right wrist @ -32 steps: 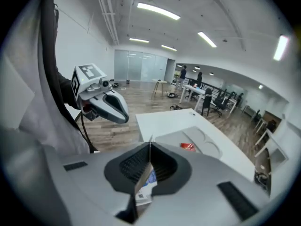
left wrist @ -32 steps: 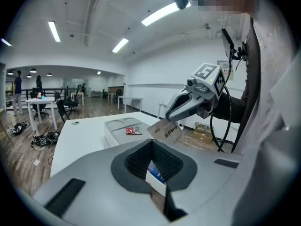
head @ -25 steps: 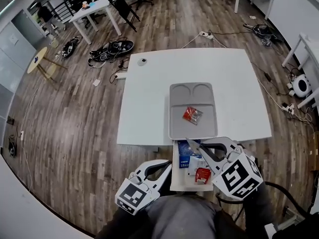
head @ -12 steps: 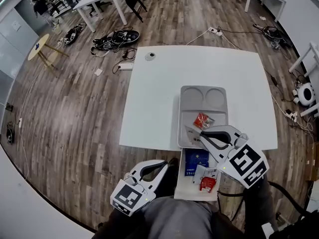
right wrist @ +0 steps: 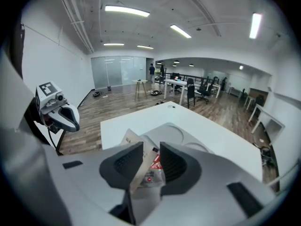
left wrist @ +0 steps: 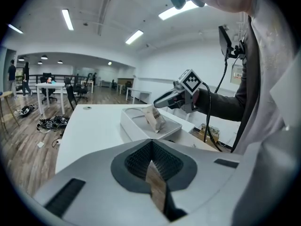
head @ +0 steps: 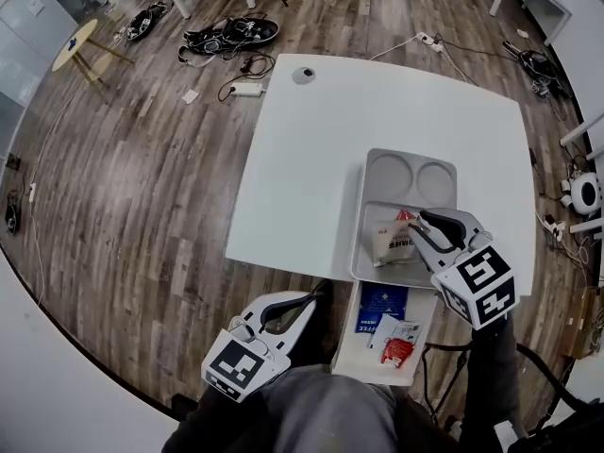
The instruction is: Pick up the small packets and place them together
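Nearest the person, short of the grey compartment tray [head: 370, 274], the left gripper [head: 314, 295] hangs with its jaws together and nothing in them. Beside it, just below the tray's near edge, a small white side surface [head: 351, 347] carries a blue box [head: 381, 307], a small red packet [head: 397, 351] and a small pale packet [head: 404, 329], neither yet gathered.

In the tray's large near compartment, the right gripper [head: 423, 218] has its jaws a narrow way apart. They have just been opening, and a white printed packet [head: 390, 241] stands tilted between them with its lower edge in the tray. It looks let go rather than gripped. A second red packet [head: 405, 216] lies touching it on the far side. The tray rests on the large white square surface [head: 302, 177].

The step in hand looks like the drop-off. Next, the right gripper should back out without dragging the white packet. It can then open wider and come in low on the side surface for the red one.
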The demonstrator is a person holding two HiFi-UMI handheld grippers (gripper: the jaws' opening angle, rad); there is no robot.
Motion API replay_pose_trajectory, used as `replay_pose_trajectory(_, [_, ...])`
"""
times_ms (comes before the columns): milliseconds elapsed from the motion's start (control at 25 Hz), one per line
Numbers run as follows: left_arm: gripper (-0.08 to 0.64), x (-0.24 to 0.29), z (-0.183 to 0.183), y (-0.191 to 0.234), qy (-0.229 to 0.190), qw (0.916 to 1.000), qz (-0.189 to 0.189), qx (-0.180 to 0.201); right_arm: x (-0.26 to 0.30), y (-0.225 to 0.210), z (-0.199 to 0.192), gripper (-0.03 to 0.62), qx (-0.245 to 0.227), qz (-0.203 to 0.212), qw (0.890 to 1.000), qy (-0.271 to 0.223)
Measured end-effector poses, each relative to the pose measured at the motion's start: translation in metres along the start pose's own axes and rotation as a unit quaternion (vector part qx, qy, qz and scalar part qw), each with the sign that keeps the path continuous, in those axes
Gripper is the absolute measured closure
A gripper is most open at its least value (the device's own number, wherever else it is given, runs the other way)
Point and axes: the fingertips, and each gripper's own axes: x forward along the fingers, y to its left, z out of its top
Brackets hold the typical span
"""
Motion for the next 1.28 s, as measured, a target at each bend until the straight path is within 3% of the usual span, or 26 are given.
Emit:
replay_pose_trajectory(80, [0.571, -0.001, -0.003, 0.003, 0.004, 1.0, 0.002, -0.002, 0.004, -0.01, -0.003, 0.47, 0.015, -0.023, 1.0, -0.001])
replay_pose_trajectory(280, [0.571, -0.002, 0.003, -0.001, 0.001, 1.0, 0.0, 0.004, -0.009, -0.026, 0.001, 0.469, 0.027, -0.072, 0.997, -0.024])
replay_pose_trajectory(480, [0.571, -0.001, 0.013, -0.018, -0.005, 0.9998, -0.006, 0.017, -0.043, -0.021, 0.008, 0.469, 0.018, -0.084, 0.995, -0.055])
replay_pose_trajectory(680, [0.571, 0.002, 0.006, -0.044, -0.002, 0.9994, -0.024, 0.023, -0.063, 0.014, -0.013, 0.469, 0.005, -0.037, 0.998, -0.051])
replay_pose_trajectory(880, [0.571, 0.012, 0.003, -0.07, -0.003, 0.999, -0.038, 0.025, -0.075, 0.059, -0.045, 0.469, -0.021, 0.045, 0.998, -0.026])
replay_pose_trajectory(1080, [0.571, 0.004, -0.007, -0.081, -0.008, 0.9987, -0.045, 0.024, -0.062, 0.122, -0.093, 0.469, -0.079, 0.126, 0.986, 0.077])
replay_pose_trajectory(1280, [0.571, -0.002, -0.01, -0.073, -0.012, 0.9992, -0.033, 0.019, -0.041, 0.139, -0.13, 0.469, -0.13, 0.144, 0.966, 0.173])
